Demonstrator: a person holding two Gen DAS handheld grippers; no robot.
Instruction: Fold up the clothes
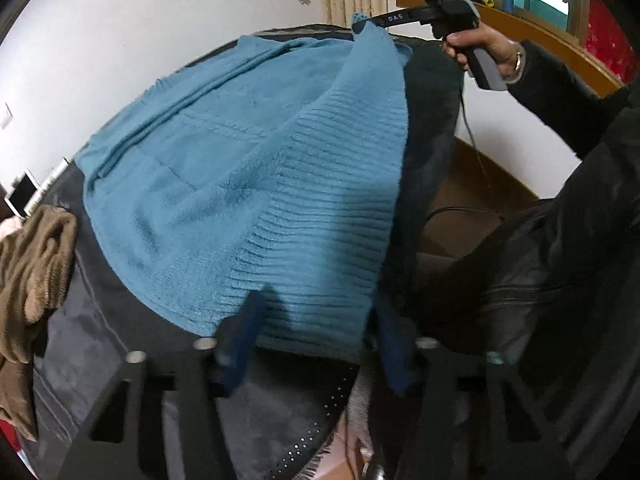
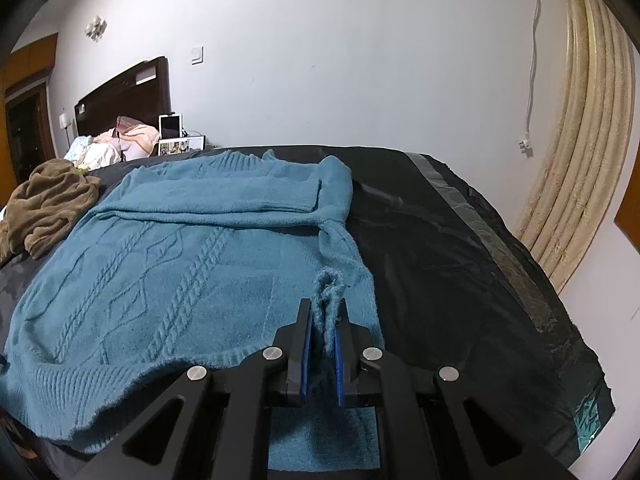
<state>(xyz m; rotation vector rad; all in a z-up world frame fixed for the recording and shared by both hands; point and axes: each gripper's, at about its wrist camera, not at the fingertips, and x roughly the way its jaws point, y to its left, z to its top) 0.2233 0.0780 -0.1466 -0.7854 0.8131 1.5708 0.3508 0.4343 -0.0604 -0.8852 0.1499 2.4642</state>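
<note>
We have the blue sweater on the bed, one sleeve already folded across. Right gripper jaws pinch its hem; left gripper jaws straddle the hem, grip unclear. Body folds remain.

The room light was dim and even, with soft shadows. Both fisheye views bent strongly at the edges, with black corners. In the left wrist view the blue fingers were blurred, and the white wall looked gray and slightly grainy.
</note>
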